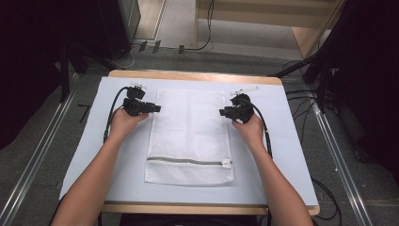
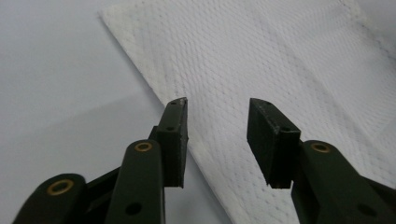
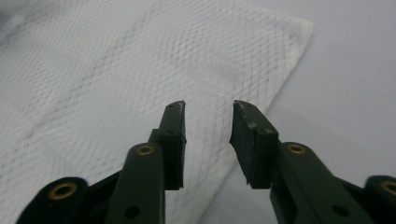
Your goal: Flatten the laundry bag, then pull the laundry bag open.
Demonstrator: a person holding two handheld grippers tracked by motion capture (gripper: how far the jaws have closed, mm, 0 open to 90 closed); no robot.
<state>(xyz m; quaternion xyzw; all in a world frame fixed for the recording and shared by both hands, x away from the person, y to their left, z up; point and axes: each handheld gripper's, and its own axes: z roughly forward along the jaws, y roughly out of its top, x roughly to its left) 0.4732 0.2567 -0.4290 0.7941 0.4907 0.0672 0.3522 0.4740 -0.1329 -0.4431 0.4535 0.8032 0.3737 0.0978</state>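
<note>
A white mesh laundry bag (image 1: 189, 136) lies flat in the middle of the table, its zipper (image 1: 188, 161) running across near the front end. My left gripper (image 1: 157, 108) hovers at the bag's far left edge, pointing inward, jaws apart with nothing between them. In the left gripper view the mesh bag (image 2: 280, 60) lies under the open left gripper (image 2: 217, 107). My right gripper (image 1: 221, 112) sits at the bag's far right edge, also pointing inward. In the right gripper view the bag's corner (image 3: 140, 74) spreads beneath the open right gripper (image 3: 208, 109).
A pale blue-white mat (image 1: 117, 155) covers the wooden table (image 1: 193, 76). Cables trail from both grippers along the mat. Dark stands and floor rails flank the table on both sides.
</note>
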